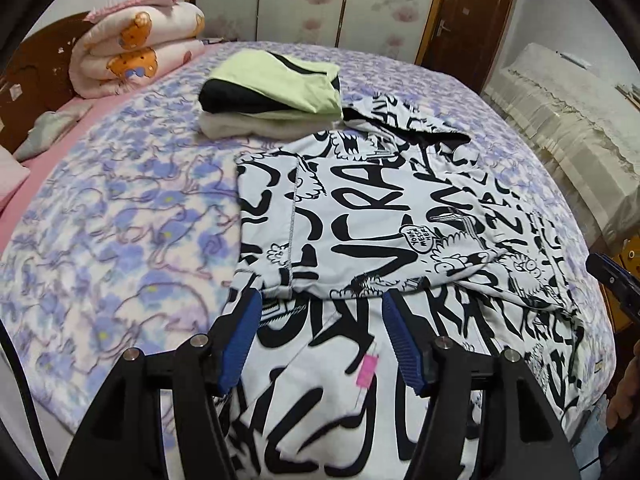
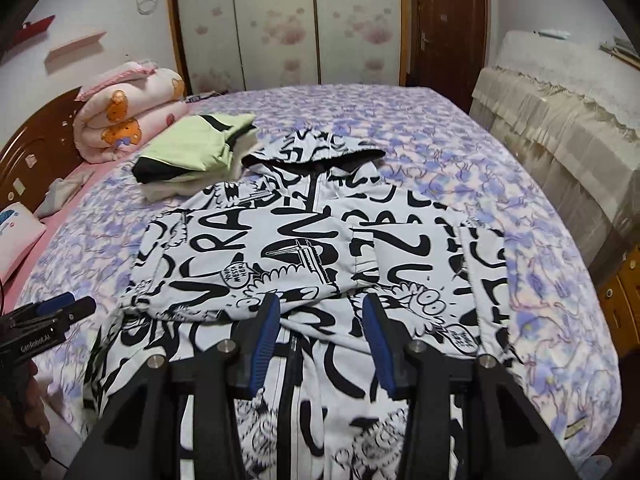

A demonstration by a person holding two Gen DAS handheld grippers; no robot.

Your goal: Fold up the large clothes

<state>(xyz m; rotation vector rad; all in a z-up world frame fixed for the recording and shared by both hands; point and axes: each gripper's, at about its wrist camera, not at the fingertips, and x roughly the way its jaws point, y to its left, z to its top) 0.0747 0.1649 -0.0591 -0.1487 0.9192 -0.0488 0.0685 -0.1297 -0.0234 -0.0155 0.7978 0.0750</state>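
The left gripper (image 1: pixel 320 312) hangs above the near part of the black-and-white printed hoodie (image 1: pixel 380 220), its blue pads (image 1: pixel 236 352) standing apart with nothing pinched between them; cloth shows through the gap, but the pads do not press on it. The right gripper (image 2: pixel 320 316) sits the same way over the hoodie's (image 2: pixel 304 240) zip line, jaws parted and empty; the zip (image 2: pixel 292 380) runs straight under it.

The hoodie lies flat on the purple floral bedspread (image 2: pixel 460 152), hood (image 2: pixel 320 148) at the far end ahead of both claws; both sleeves appear folded in across the chest, their cuffs ending just ahead of the fingertips; the lower body and hem run back beneath the claws toward the near edge of the bed. Ahead and to the left of the claws a stack of folded clothes (image 1: pixel 276 92) rests, a green-and-black piece on top, touching or nearly touching the hood; farther left sits a rolled pink quilt (image 1: pixel 132 44).

The sleeve fold looks done, and the step in hand seems to be the change between folds; the lengthwise fold is not yet made. The next move likely calls for both claws to drop to the hem behind them, pinch it at two well-spaced corners, and carry it forward over the sleeves toward the hood, level and together, so the folded sleeves are not dragged loose.
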